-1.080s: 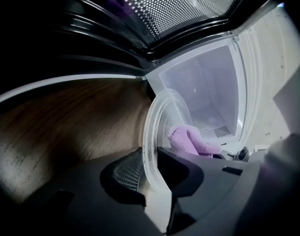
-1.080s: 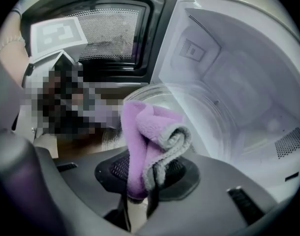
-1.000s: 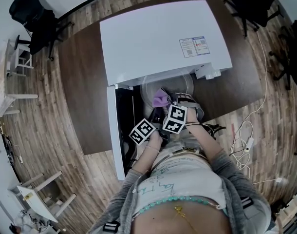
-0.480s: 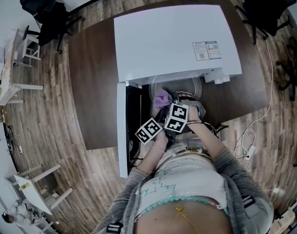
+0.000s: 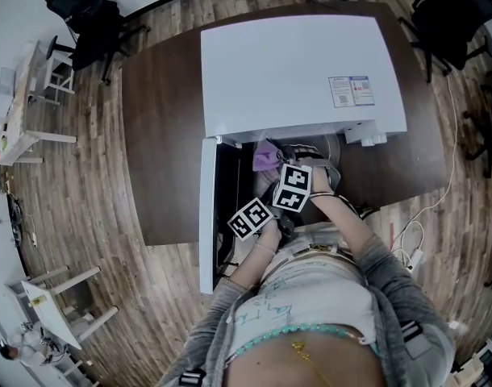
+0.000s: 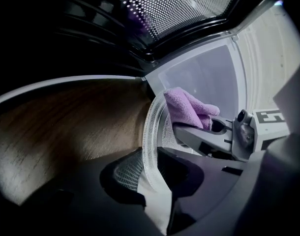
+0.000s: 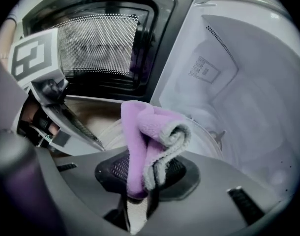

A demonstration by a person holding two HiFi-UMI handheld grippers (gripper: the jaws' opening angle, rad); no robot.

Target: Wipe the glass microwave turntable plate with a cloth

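Standing on the brown desk [image 5: 161,135], the white microwave [image 5: 302,71] has its door [image 5: 206,216] swung open to the left. The left claw [image 6: 146,178] is clenched on the rim of the glass turntable plate [image 6: 151,127] at the oven's mouth. The right claw [image 7: 140,186] pinches a folded purple cloth [image 7: 145,136] at the plate.

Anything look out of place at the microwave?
Only the glass plate: it is off its seat, clamped by its rim in the left gripper at the open microwave. The right gripper grips a purple cloth. No spill or damage shows.
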